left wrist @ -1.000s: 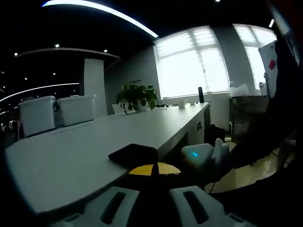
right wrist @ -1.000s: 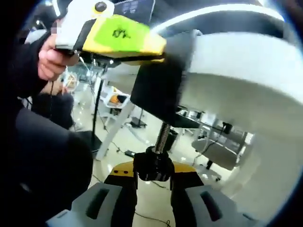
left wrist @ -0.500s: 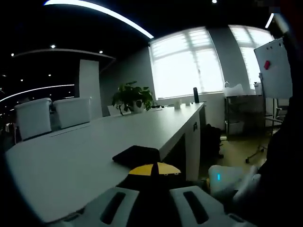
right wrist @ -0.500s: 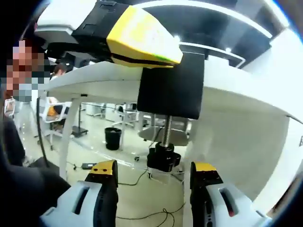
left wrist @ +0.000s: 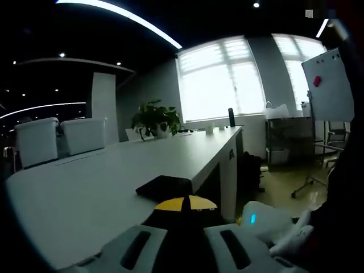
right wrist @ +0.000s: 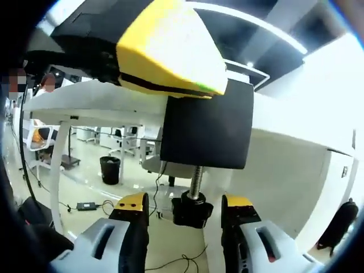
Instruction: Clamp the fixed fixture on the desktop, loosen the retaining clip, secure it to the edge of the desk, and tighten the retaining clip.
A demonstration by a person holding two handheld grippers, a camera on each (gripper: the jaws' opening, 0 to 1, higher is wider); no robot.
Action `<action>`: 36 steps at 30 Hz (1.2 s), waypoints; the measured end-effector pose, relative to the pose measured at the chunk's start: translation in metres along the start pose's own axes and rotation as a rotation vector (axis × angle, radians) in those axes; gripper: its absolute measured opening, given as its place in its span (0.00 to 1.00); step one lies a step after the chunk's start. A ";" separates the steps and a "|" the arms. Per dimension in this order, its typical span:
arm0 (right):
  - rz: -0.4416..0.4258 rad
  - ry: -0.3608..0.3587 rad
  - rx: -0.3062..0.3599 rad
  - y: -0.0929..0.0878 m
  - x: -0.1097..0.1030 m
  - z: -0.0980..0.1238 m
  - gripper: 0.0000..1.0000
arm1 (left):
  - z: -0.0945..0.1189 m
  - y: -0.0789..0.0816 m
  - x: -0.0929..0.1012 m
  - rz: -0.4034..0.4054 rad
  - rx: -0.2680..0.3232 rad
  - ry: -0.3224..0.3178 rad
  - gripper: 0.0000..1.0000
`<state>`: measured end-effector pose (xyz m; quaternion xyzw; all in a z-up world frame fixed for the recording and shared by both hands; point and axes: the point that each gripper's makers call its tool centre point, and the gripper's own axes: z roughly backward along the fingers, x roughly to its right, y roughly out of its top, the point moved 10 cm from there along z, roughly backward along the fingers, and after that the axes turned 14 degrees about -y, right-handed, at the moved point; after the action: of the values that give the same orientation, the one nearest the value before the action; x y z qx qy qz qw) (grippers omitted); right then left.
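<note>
Left gripper view: the left gripper [left wrist: 183, 250] sits low at the near edge of a long white desk [left wrist: 114, 176], its two pale jaws close together and clamped on a black clamp fixture [left wrist: 165, 186], whose flat top plate lies on the desk surface at the edge. Beyond stand a potted plant [left wrist: 153, 118], two white chairs [left wrist: 60, 136], bright windows [left wrist: 219, 77] and a whiteboard [left wrist: 333, 85]. The right gripper [left wrist: 267, 224] appears low on the right, below the desk edge.

Right gripper view: seen from below the desk, the right gripper [right wrist: 185, 219] has its yellow-tipped jaws spread apart, released, on either side of the black screw knob [right wrist: 192, 209]; whether they touch it cannot be told. The threaded screw [right wrist: 197, 179] rises to the fixture's black body [right wrist: 207, 131], which hugs the desk edge [right wrist: 290, 148]. The left gripper's yellow tip [right wrist: 170, 54] rests above it
</note>
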<state>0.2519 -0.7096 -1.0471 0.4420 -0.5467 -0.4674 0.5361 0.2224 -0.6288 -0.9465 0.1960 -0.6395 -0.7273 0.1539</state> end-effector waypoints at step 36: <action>0.181 0.465 0.109 -0.001 0.028 -0.020 0.24 | -0.005 0.001 0.003 -0.055 -0.045 0.018 0.01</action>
<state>0.2705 -0.7376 -1.0432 0.5150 -0.4706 -0.2731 0.6624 0.2225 -0.6344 -0.9460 0.2163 -0.6159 -0.7438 0.1438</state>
